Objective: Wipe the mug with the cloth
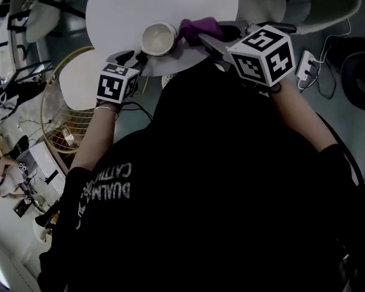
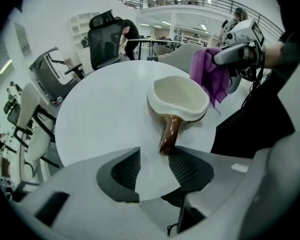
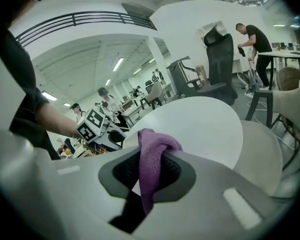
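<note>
A cream mug (image 2: 178,98) with a brown handle (image 2: 169,133) stands upright on the round white table (image 2: 105,109), its handle pointing toward my left gripper (image 2: 154,170). That gripper is open, its pads just short of the handle's end and nothing between them. In the head view the mug (image 1: 159,38) sits near the table's near edge, with the left gripper (image 1: 132,58) at its lower left. My right gripper (image 3: 149,170) is shut on a purple cloth (image 3: 152,161). The cloth (image 1: 199,27) hangs just right of the mug, lifted off the table.
A woven chair (image 1: 70,111) stands left of the table (image 1: 121,11), and grey chairs (image 2: 52,76) ring its far side. A person in black stands by a desk (image 3: 252,41) in the background. A white power adapter (image 1: 306,64) and cables lie on the floor at right.
</note>
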Action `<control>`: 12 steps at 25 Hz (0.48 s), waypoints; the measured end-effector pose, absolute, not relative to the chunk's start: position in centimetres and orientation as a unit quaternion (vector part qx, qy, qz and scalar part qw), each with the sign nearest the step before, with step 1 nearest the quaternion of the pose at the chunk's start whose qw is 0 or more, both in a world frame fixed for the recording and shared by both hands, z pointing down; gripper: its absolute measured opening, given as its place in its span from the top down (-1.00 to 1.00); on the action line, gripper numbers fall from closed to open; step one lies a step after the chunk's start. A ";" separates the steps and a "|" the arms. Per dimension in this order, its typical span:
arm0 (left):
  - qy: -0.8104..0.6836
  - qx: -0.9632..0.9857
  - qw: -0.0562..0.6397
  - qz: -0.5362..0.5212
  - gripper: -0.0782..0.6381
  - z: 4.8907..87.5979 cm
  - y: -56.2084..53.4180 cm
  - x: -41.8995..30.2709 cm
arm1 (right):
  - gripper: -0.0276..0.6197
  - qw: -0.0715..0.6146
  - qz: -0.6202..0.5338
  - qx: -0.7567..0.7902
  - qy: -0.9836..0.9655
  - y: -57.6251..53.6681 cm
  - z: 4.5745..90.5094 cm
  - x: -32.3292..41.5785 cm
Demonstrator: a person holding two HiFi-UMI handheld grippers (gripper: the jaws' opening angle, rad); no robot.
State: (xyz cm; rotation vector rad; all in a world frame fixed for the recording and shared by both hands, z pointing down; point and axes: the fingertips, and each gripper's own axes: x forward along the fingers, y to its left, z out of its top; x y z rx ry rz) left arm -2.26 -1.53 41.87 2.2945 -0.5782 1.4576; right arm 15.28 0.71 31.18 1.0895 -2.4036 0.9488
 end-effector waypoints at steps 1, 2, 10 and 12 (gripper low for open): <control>-0.219 0.813 0.190 0.505 0.26 41.3 -2.2 -2.2 | 0.76 0.164 0.328 0.384 -0.847 -0.2 30.5 15.6; -0.234 0.814 0.204 0.491 0.26 40.8 -3.1 -2.6 | 0.76 0.160 0.324 0.385 -0.849 -1.5 30.0 15.5; -0.305 0.840 0.275 0.355 0.35 35.1 -3.7 -7.5 | 0.76 0.113 0.321 0.397 -0.853 -4.8 24.8 10.9; -0.311 0.847 0.274 0.332 0.45 34.4 -4.2 -8.2 | 0.76 0.117 0.312 0.393 -0.857 -4.7 24.4 9.8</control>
